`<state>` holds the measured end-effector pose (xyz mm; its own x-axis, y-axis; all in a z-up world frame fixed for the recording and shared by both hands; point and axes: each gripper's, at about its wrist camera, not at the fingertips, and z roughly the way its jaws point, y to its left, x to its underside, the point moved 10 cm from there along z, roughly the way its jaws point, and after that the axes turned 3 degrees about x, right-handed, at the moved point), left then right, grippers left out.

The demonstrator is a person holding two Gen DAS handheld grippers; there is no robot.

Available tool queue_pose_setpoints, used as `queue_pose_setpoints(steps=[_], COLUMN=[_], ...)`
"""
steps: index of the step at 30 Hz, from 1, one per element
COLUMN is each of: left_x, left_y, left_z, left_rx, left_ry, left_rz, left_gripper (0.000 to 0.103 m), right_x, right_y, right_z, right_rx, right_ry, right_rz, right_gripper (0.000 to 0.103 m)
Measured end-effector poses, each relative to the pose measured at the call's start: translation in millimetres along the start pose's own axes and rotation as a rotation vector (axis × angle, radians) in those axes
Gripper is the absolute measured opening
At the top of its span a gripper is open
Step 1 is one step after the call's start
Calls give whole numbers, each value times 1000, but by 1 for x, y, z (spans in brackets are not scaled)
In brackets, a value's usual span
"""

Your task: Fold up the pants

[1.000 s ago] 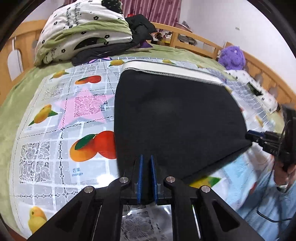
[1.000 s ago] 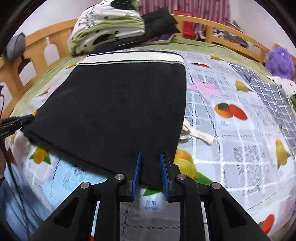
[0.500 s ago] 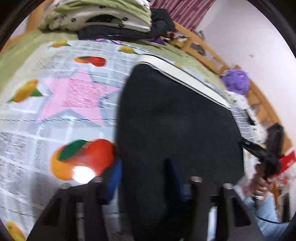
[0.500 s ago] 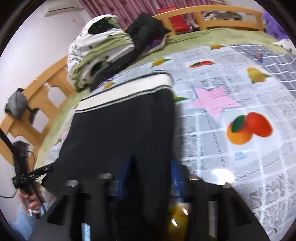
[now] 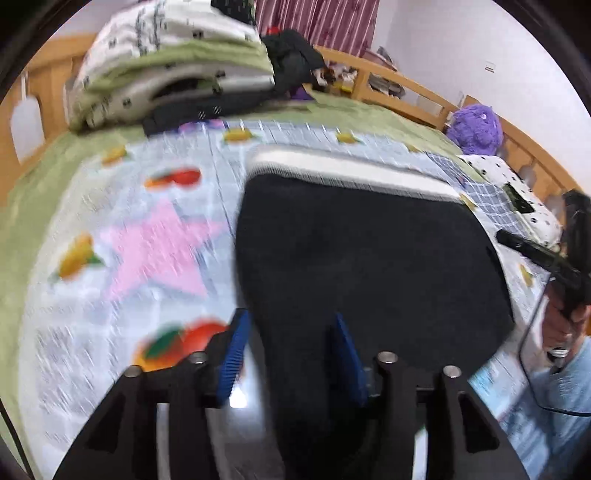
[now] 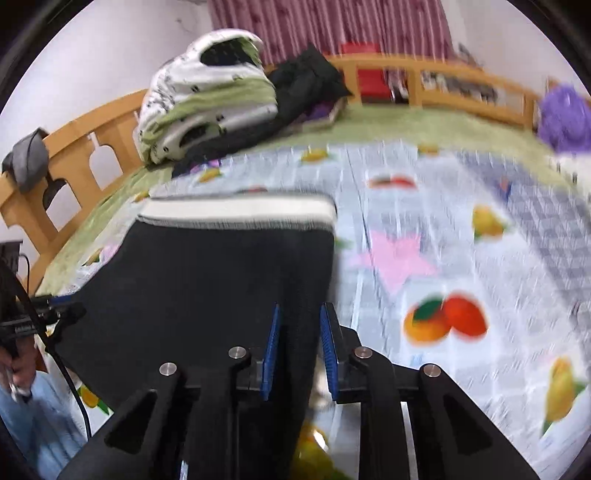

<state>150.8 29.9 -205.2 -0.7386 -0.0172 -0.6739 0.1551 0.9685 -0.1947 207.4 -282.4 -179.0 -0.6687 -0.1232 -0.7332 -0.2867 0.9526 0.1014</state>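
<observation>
Straddling the near left corner of the black fabric pants, the left gripper has its two blue-padded fingers spread wide apart, with the dark cloth running up between them from the bottom of the frame. In the right wrist view the right gripper stands with its blue pads set closer together, cloth between them at the near right corner of the garment; whether they actually pinch it I cannot tell. Both views are smeared by motion blur.

From the fingers the pants spread flat toward the upper centre of each frame, ending in a white ribbed waistband with a grey striped edge. They lie on a glossy plastic sheet printed with fruit and a pink star, which covers a green bedspread.

Around the bed runs a light wooden rail. At the upper left sits a folded white and green quilt with black spots, beside a heap of black clothing. Striped maroon curtains hang at the top centre, against white walls. A fuzzy purple plush toy rests at the upper right. A grey cap hangs on the rail at the left edge of the right wrist view.
</observation>
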Motion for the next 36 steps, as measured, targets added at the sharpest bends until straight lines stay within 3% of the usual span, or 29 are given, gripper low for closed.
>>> queue_pose_setpoints(steps=[7,11,14,18,19,21,24,32,36], left_x=[-83,-107,-101,-92,-85,-71,-30,23,37], left_y=[-19,-24,-22,-24,-27,-29,-43,-53,-40], left_z=[40,87,115,92,86,76,63,22,-4], left_rx=[21,23,15,51,90,96,122,3,-8], left_ry=[-36,7,93,97,102,102,175,120,97], left_rz=[88,101,104,92,76,89,118,252,231], left_gripper=[51,51,50,51,51,53,53,54,57], right_x=[-65,-69,-65,-64,-62,-52,-23,26,52], right_y=[14,19,16,13,13,18,27,43,36], right_z=[40,93,108,91,82,66,51,14,4], right_rx=[13,27,52,15,16,22,15,29,46], right_ry=[-73,22,24,55,46,39,57,29,40], right_rz=[-9,-14,-23,30,26,1,-28,-58,-67], right_gripper=[23,22,22,23,28,34,34,34,35])
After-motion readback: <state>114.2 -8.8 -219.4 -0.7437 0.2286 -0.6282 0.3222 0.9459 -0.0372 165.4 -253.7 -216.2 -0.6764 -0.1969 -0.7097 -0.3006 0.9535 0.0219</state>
